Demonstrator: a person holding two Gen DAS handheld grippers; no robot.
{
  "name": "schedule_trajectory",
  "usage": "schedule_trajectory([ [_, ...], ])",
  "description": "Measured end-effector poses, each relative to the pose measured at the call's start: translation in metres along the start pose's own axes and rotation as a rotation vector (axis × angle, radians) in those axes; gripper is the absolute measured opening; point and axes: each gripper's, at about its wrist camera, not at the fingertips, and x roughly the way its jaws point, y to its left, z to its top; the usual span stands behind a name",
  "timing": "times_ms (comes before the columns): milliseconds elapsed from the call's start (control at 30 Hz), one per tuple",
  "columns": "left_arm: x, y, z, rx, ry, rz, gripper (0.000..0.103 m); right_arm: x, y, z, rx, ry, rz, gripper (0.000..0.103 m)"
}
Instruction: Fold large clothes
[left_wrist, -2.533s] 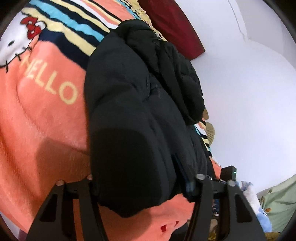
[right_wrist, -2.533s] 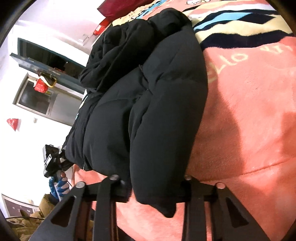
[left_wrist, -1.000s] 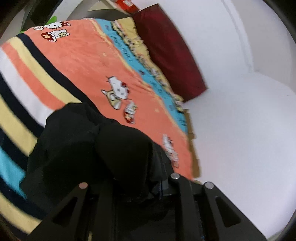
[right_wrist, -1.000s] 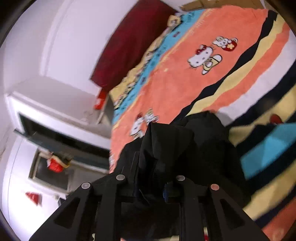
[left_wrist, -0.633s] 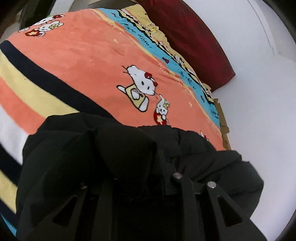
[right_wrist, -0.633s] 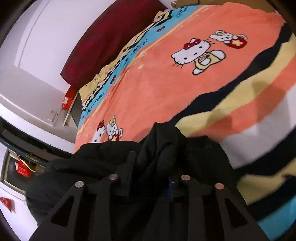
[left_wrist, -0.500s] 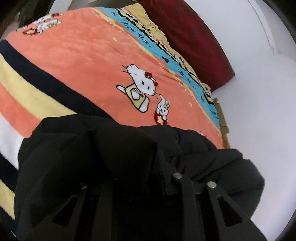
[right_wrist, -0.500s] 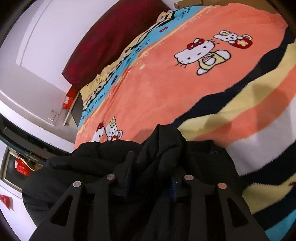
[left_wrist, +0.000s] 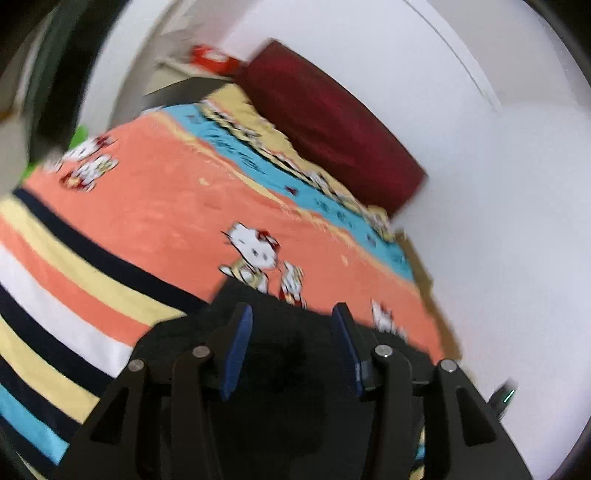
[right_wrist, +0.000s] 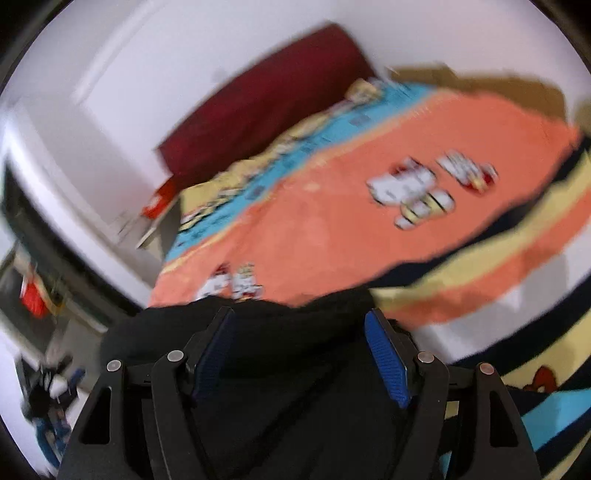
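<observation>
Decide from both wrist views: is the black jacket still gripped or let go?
Let go. The black jacket lies on the blanket; the right gripper and left gripper have just been opening, blue pads clear of it.

Both of my wrist feeds are smeared by motion blur. On the left wrist view the cartoon cats on the blanket (left_wrist: 155, 206) are soft, and the red pillow (left_wrist: 332, 125) has streaked edges. The right wrist view is worse: the prints are doubled and the left rim is a smudge. Light is bright, even and diffuse, and I can't place its source. The white wall (left_wrist: 498, 221) is nearly blown out. The black jacket (right_wrist: 295, 387) reads as 1 flat dark mass with no detail. Fisheye curvature bends the stripes, and a black vignette rings each frame.
</observation>
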Motion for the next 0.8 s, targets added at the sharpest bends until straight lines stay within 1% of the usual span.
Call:
schedule_trajectory([
  [67,0.009,-0.028,-0.016,0.084,0.049,0.0,0.043,-0.01,0.036,-0.013,-0.112,0.005,0.035,0.072],
  [133,0.032,-0.06,-0.037,0.168,0.111,-0.02,0.043,-0.004,0.07,-0.029,-0.216,0.053,0.063,0.072],
  [200,0.057,-0.087,-0.052,0.245,0.158,-0.012,0.043,0.012,0.099,-0.045,-0.323,0.107,0.054,0.072],
  [267,0.081,-0.107,-0.059,0.305,0.191,0.005,0.043,0.029,0.113,-0.048,-0.371,0.131,0.03,0.072],
  [300,0.096,-0.117,-0.059,0.339,0.205,0.027,0.043,0.042,0.118,-0.044,-0.394,0.146,0.018,0.072],
  [367,0.124,-0.127,-0.057,0.41,0.212,0.117,0.044,0.066,0.12,-0.034,-0.401,0.19,-0.007,0.073],
  [400,0.139,-0.128,-0.056,0.443,0.213,0.174,0.044,0.081,0.118,-0.026,-0.405,0.204,-0.035,0.073],
  [433,0.156,-0.126,-0.053,0.468,0.217,0.211,0.044,0.09,0.116,-0.022,-0.419,0.215,-0.054,0.074],
  [500,0.183,-0.117,-0.053,0.496,0.239,0.255,0.05,0.115,0.109,-0.014,-0.45,0.236,-0.096,0.075],
  [533,0.194,-0.107,-0.05,0.485,0.262,0.262,0.054,0.122,0.104,-0.013,-0.452,0.243,-0.105,0.078],
  [567,0.209,-0.096,-0.051,0.446,0.299,0.248,0.054,0.136,0.096,-0.012,-0.438,0.262,-0.107,0.08],
  [633,0.226,-0.078,-0.048,0.389,0.305,0.215,0.054,0.155,0.077,-0.011,-0.393,0.29,-0.093,0.084],
  [700,0.243,-0.07,-0.045,0.382,0.304,0.219,0.054,0.169,0.068,-0.01,-0.366,0.291,-0.079,0.085],
  [800,0.263,-0.068,-0.043,0.401,0.295,0.255,0.055,0.187,0.067,-0.007,-0.366,0.298,-0.093,0.086],
])
